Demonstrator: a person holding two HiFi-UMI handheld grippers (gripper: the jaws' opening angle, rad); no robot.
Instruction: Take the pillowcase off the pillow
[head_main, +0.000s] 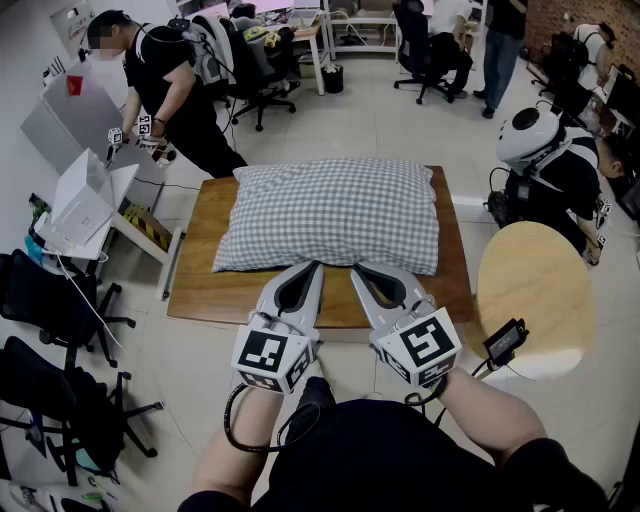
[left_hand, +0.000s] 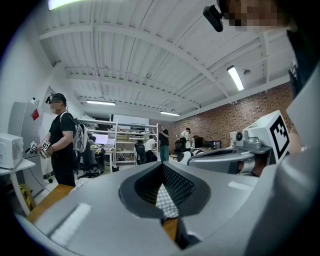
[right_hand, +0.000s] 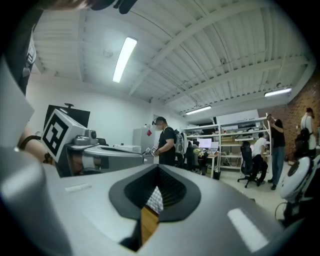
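Workshop floor, low wooden table (head_main: 200, 295); checked pillow (head_main: 335, 210) lies flat across it, case still on. Left gripper (head_main: 313, 268) and right gripper (head_main: 357, 268) sit side by side at its near edge, jaws fully closed, nothing pinched. Looks like the start: next move needs the case's open end found, then jaws opened to pinch cloth alone.

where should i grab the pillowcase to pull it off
Probably pinch the cloth at a near corner of the pillowcase, coming low over the near table edge. It lies flat and plump in the middle, so only its thin edges offer a fold; the open end isn't visible.
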